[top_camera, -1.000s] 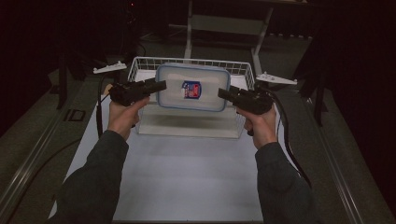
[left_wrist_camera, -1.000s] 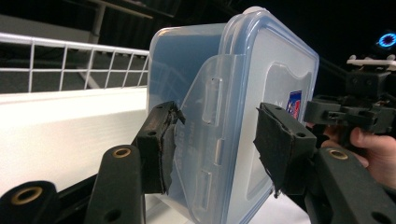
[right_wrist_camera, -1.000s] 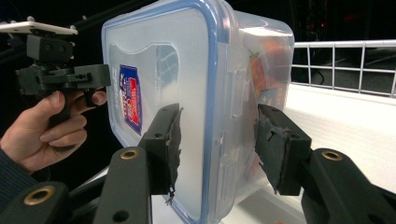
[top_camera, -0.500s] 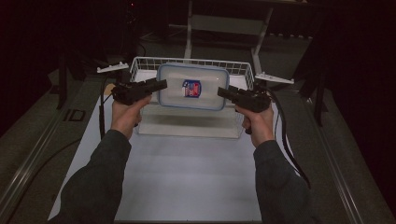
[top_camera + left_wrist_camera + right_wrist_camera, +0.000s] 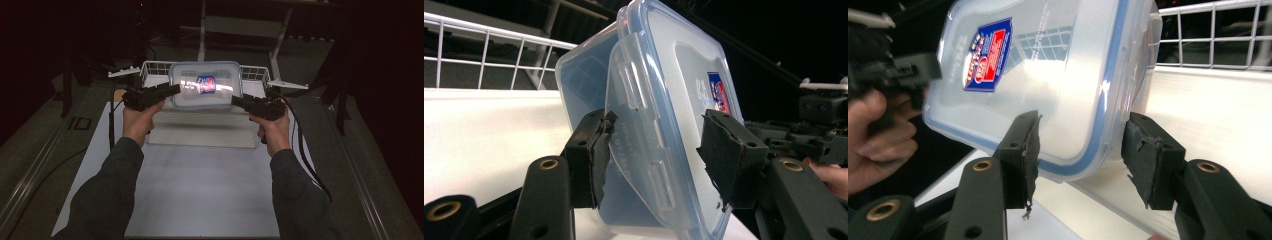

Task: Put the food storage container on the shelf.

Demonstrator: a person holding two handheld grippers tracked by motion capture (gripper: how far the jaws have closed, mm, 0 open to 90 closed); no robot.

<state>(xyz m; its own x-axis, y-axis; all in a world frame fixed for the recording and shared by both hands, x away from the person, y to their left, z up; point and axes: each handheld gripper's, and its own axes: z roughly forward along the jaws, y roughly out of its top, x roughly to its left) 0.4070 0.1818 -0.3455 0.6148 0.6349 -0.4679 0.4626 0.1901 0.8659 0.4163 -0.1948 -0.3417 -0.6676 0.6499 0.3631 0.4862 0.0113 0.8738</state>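
I hold a clear plastic food container (image 5: pixel 205 91) with a blue-rimmed snap lid up off the white counter (image 5: pixel 200 175), one short end in each gripper, so it hangs level between my hands in front of the white wire basket (image 5: pixel 252 74) at the far edge. My left gripper (image 5: pixel 170 90) straddles the left end; its fingers (image 5: pixel 591 150) have just been opening, one pad against the side latch, the other standing clear of the lid, so that grip looks loosened. My right gripper (image 5: pixel 239 101) straddles the right end with its fingers (image 5: pixel 1023 145) apart, the lid rim between them; I cannot tell whether both pads press.
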